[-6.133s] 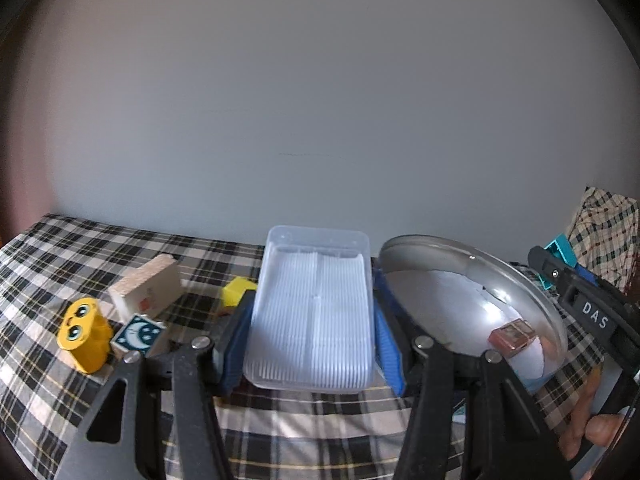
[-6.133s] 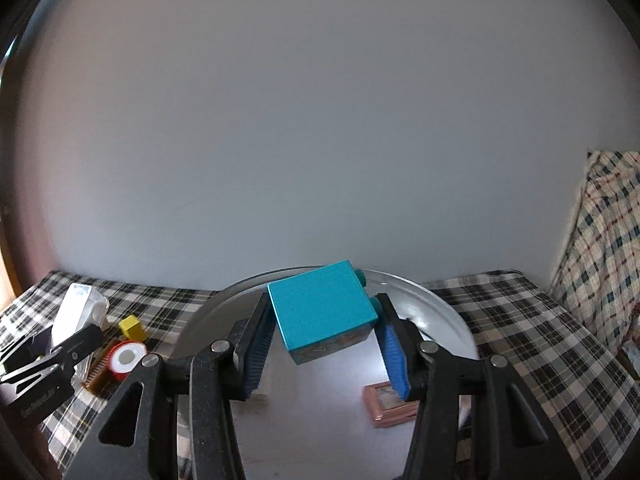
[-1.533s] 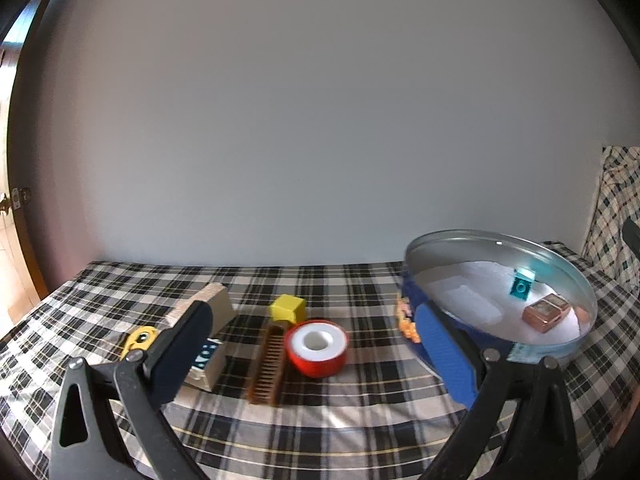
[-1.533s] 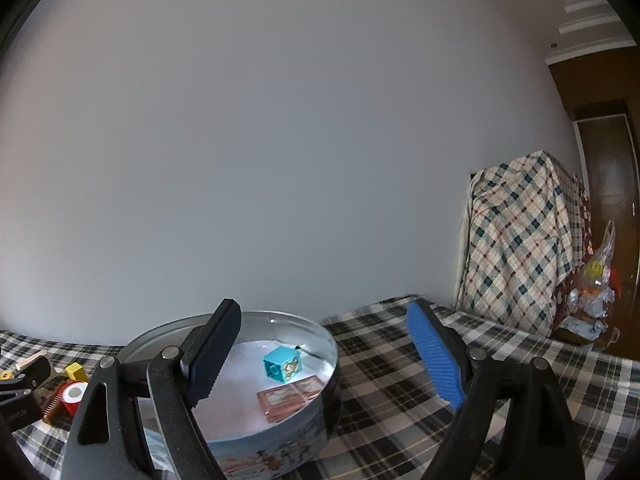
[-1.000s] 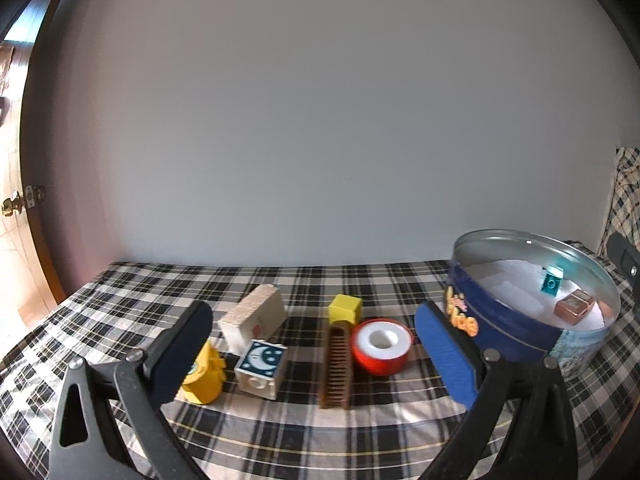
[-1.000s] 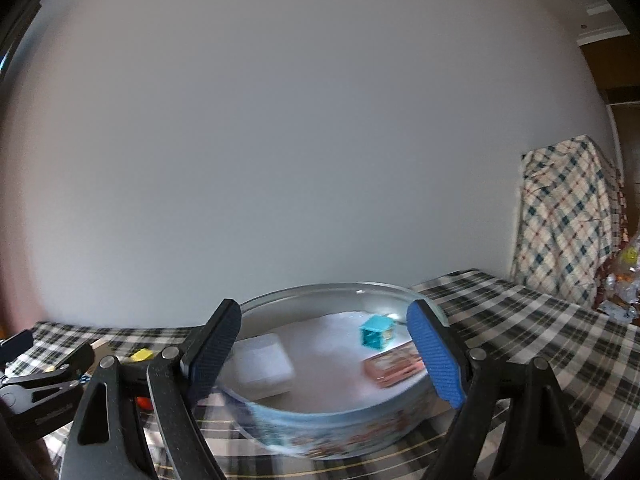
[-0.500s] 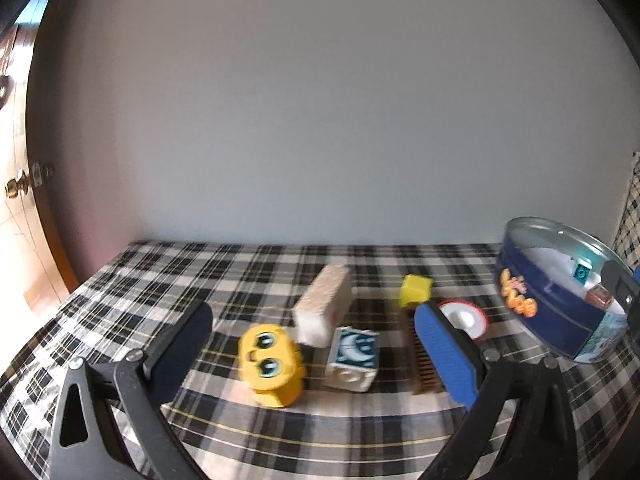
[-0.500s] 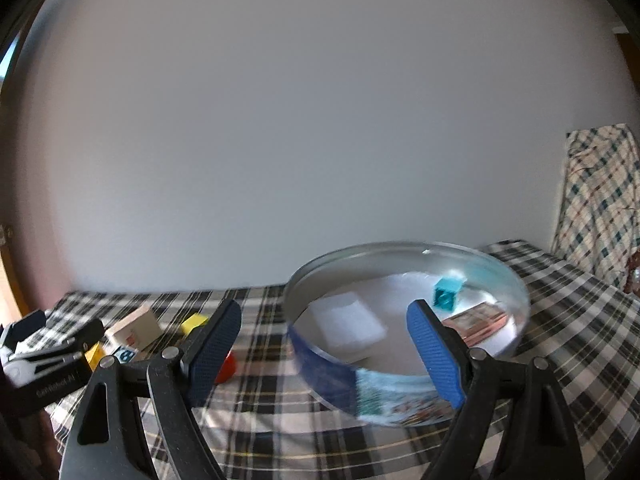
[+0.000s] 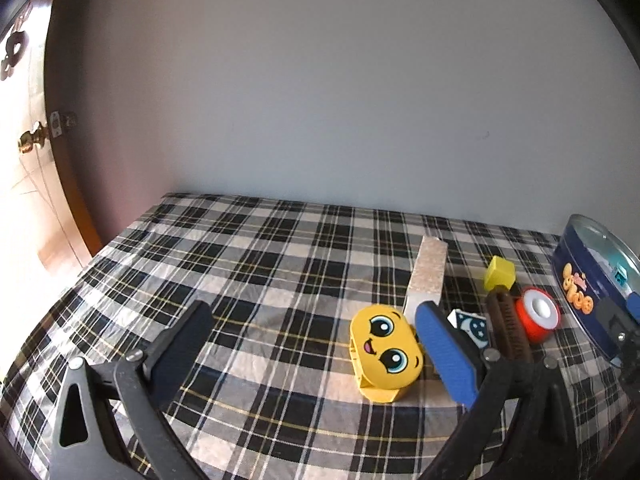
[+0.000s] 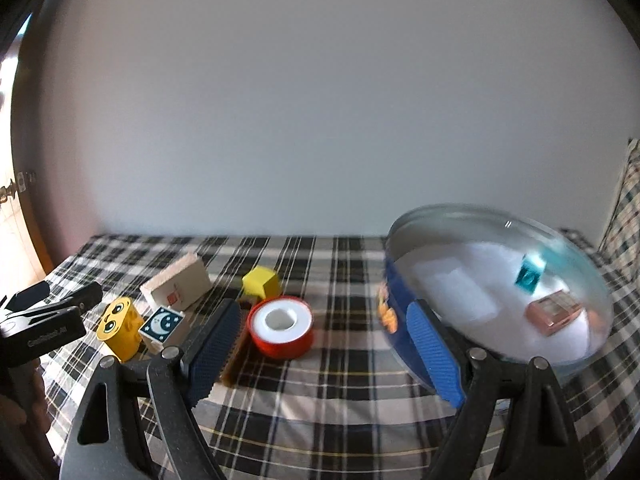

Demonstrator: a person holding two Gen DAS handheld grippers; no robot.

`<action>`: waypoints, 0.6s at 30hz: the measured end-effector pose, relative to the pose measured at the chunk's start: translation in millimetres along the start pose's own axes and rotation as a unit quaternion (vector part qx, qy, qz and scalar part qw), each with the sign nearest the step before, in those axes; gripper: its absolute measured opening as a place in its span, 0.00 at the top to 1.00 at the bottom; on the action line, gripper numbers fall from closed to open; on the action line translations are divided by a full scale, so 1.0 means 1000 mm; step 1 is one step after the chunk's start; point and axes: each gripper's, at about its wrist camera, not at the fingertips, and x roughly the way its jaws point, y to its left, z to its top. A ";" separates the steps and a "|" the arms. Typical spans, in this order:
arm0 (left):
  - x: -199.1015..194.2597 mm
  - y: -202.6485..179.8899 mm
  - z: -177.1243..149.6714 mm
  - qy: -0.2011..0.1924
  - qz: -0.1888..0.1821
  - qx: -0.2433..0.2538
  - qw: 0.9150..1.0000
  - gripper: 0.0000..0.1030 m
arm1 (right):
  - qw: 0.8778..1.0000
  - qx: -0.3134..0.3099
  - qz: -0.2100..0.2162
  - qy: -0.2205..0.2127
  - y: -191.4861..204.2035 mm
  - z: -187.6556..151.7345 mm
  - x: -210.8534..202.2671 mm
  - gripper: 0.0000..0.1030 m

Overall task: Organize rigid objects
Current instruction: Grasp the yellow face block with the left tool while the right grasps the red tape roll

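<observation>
A yellow smiley-face block [image 9: 386,354] lies on the plaid cloth just left of my left gripper's right finger [image 9: 446,354]. My left gripper [image 9: 312,344] is open and empty. Behind it stand a beige block [image 9: 428,276], a moon block [image 9: 472,326], a brown comb [image 9: 508,328], a yellow cube [image 9: 499,273] and a red tape roll [image 9: 536,314]. My right gripper [image 10: 324,340] is open and empty above the red tape roll [image 10: 281,330]. The round blue tin [image 10: 404,320] at the right holds a clear lid [image 10: 460,292], a teal brick [image 10: 530,274] and a pink case [image 10: 554,312].
The plaid-covered table [image 9: 260,264] runs back to a plain wall. A door with a brass knob [image 9: 30,144] is at the far left. My left gripper [image 10: 44,320] shows at the left edge of the right wrist view. A plaid-draped object [image 10: 628,216] stands at the right.
Both views have swung left: the tin has slid toward the right edge, and the smiley block and red tape roll now sit closer. Both grippers stay open.
</observation>
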 end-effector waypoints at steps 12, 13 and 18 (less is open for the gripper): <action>0.015 -0.021 -0.007 0.053 -0.011 0.062 0.997 0.01 | 0.999 0.008 0.032 0.020 0.000 -0.002 0.003 0.16; 0.017 -0.018 -0.007 0.056 -0.010 0.056 0.997 0.01 | 0.999 0.006 0.033 0.021 0.002 -0.002 0.003 0.16; 0.032 0.002 -0.008 0.093 -0.050 -0.008 0.994 0.00 | 0.999 0.001 0.034 0.023 0.005 -0.002 0.003 0.16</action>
